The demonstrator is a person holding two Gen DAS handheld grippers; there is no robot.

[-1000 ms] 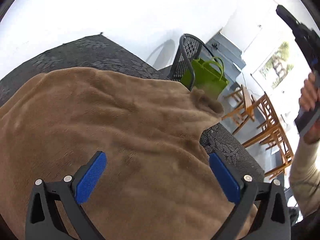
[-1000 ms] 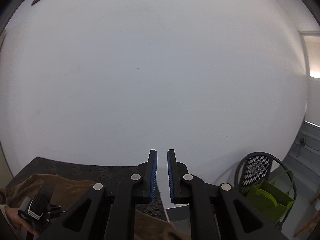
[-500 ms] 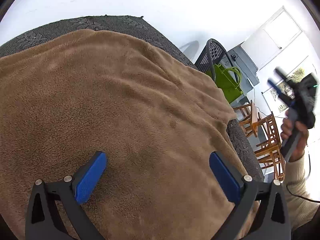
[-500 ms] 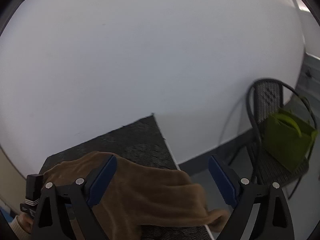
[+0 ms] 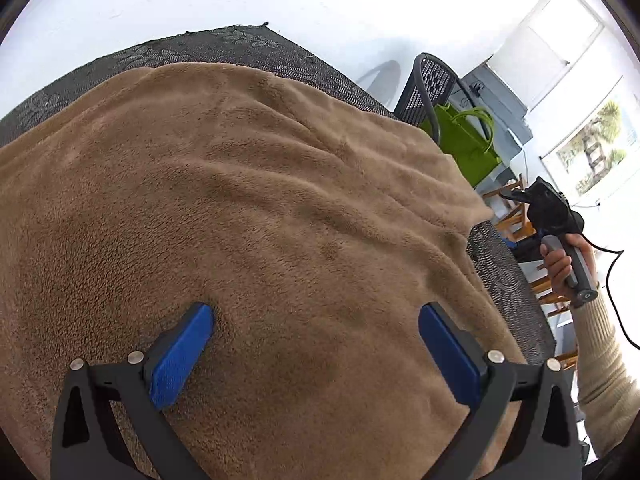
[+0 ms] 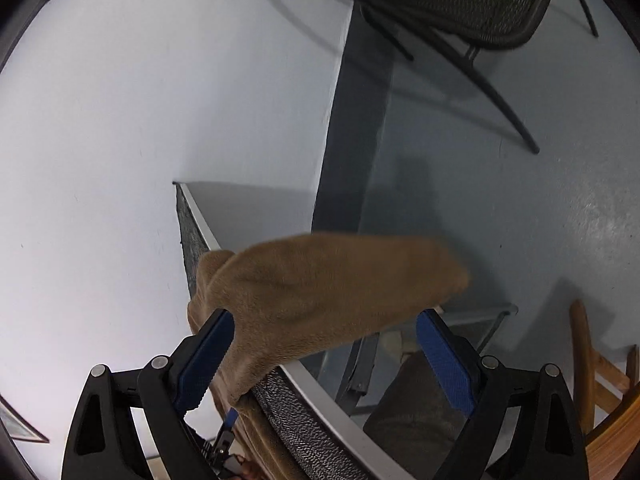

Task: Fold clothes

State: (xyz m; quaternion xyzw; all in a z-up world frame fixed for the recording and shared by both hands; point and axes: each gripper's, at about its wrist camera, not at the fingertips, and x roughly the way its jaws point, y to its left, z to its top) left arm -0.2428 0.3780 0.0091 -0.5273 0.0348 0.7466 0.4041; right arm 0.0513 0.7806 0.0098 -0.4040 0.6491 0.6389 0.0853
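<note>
A brown fleece garment (image 5: 280, 200) lies spread over a table covered in dark patterned cloth (image 5: 224, 40). My left gripper (image 5: 314, 316) is open just above the garment's near part, with nothing pinched. In the left wrist view, a hand holds my right gripper (image 5: 516, 196) beyond the table's right edge, near the garment's right corner. In the right wrist view, that corner of the garment (image 6: 328, 280) sticks out over the table's metal rim (image 6: 308, 378). It lies between the wide-open fingers of my right gripper (image 6: 325, 320), and the blue pads do not press on it.
A black mesh chair (image 5: 432, 84) carrying a green bag (image 5: 464, 144) stands by the white wall past the table's far right corner. Wooden chairs (image 5: 516, 220) stand on the grey floor to the right. The same black chair (image 6: 480, 8) and a wooden chair (image 6: 592, 360) also show in the right wrist view.
My right gripper went from shut to open, then dropped from high up, rolling over, to the garment's corner at the table edge. The left gripper sank slightly toward the garment.
</note>
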